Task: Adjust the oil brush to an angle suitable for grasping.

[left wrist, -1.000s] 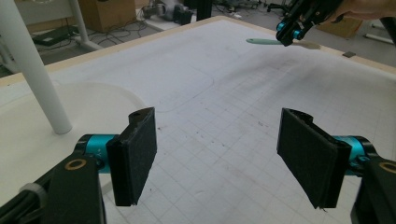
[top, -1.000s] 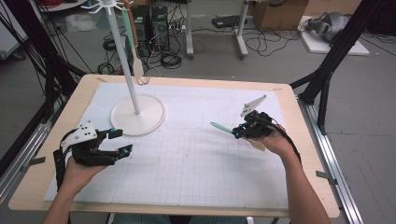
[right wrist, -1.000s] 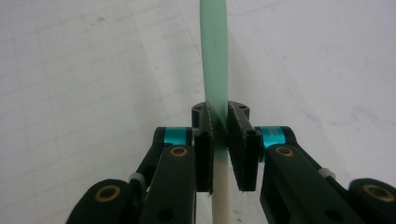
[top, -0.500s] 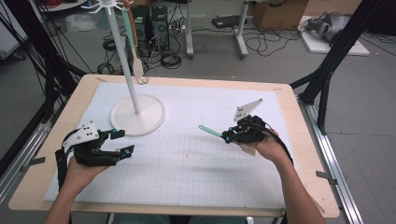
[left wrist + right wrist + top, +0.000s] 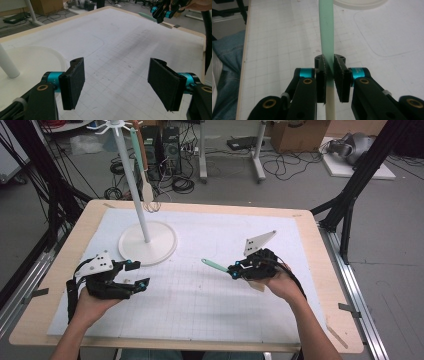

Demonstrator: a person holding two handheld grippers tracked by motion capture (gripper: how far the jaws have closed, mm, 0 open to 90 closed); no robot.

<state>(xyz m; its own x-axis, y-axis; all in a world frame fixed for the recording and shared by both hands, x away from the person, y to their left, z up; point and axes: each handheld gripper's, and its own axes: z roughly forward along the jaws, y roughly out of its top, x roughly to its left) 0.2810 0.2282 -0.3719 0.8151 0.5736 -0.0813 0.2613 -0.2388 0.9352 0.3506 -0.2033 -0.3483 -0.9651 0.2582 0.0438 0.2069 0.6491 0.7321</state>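
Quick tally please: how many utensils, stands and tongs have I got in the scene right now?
Utensils: 3, a green-handled one in the right tongs, and two hanging on the stand, green and wooden
Stands: 1
Tongs: 2, counting the left tongs
Total: 6

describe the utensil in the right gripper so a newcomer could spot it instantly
Start at the white stand on the table's left; look right across the gridded mat to the right gripper. Clamped in its jaws is a slim utensil, mint-green handle poking toward the stand, cream-coloured behind the pads.

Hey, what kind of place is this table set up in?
Probably a lab or workshop for recording handling tasks: cables strewn over the floor, computer towers behind the table, and black rig struts around it.
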